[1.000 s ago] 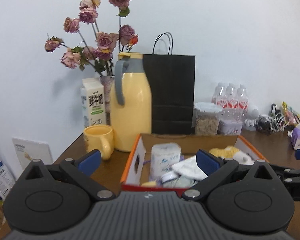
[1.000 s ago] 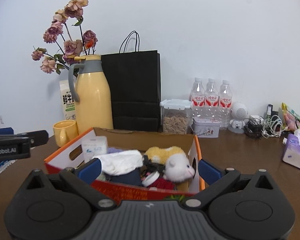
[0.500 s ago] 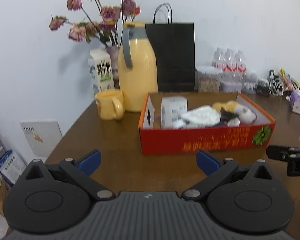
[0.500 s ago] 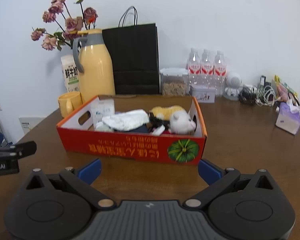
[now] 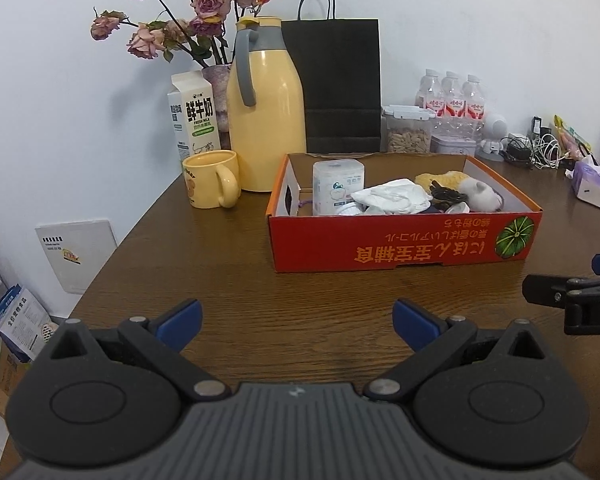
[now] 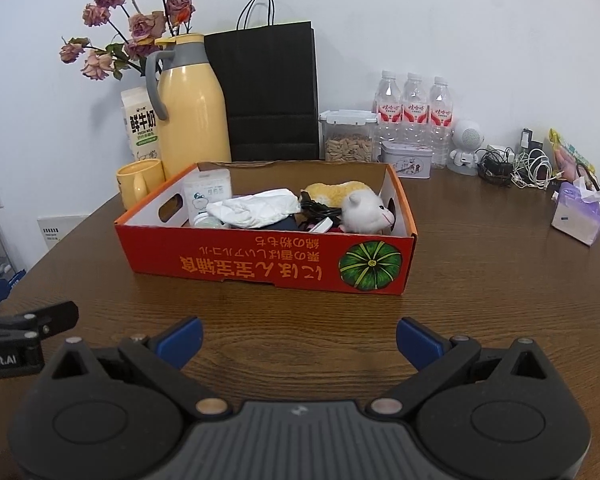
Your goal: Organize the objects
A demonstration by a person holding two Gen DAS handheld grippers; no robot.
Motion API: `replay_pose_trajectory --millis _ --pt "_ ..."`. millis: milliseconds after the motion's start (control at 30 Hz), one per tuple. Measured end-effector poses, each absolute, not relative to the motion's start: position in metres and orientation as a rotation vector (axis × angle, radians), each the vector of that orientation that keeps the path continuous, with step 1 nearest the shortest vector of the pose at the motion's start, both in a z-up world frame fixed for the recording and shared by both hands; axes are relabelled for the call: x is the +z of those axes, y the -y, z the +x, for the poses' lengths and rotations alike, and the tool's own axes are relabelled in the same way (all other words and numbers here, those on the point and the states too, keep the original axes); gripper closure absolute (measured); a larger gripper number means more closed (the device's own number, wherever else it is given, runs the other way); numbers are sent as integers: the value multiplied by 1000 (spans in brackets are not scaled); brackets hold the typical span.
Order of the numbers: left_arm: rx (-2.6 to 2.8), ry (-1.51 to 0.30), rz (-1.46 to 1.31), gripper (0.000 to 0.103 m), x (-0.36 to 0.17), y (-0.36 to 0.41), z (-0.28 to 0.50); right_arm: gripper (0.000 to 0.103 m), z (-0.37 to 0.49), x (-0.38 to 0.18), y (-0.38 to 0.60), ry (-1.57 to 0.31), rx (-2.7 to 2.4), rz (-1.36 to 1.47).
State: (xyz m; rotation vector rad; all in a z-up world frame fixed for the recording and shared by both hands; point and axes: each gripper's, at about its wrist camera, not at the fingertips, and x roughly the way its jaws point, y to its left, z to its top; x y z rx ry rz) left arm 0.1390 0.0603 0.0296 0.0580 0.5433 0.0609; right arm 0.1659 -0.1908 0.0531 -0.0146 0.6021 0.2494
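Observation:
A red cardboard box [image 5: 404,240] [image 6: 260,258] stands on the brown wooden table [image 5: 240,280]. Inside lie a white tissue pack [image 5: 338,186] [image 6: 208,196], a crumpled white cloth [image 5: 392,198] [image 6: 256,208], a yellow and white plush toy [image 5: 476,196] [image 6: 364,208] and black cable [image 6: 320,210]. My left gripper [image 5: 296,320] hangs open over bare table in front of the box, holding nothing. My right gripper [image 6: 299,338] is open too, empty, short of the box's front wall. Each gripper's side shows at the edge of the other's view.
Behind the box stand a yellow thermos jug [image 5: 266,120], a yellow mug [image 5: 210,178], a milk carton [image 5: 196,116], a vase of dried roses [image 5: 188,28], a black paper bag [image 5: 342,84], a snack container [image 6: 348,136], water bottles [image 6: 414,108] and a tin [image 6: 406,160]. Cables [image 6: 516,166] and a purple tissue pack [image 6: 578,214] lie right.
Both grippers have pulled back from above the box and risen, so the box's whole front wall and the bare table before it now show. Both stayed open.

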Motion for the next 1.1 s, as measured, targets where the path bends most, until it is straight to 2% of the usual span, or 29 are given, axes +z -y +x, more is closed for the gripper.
replay_pose_trajectory --millis 1100 --pt "62 -548 55 0 30 -58 141 0 167 54 193 -598 250 -9"
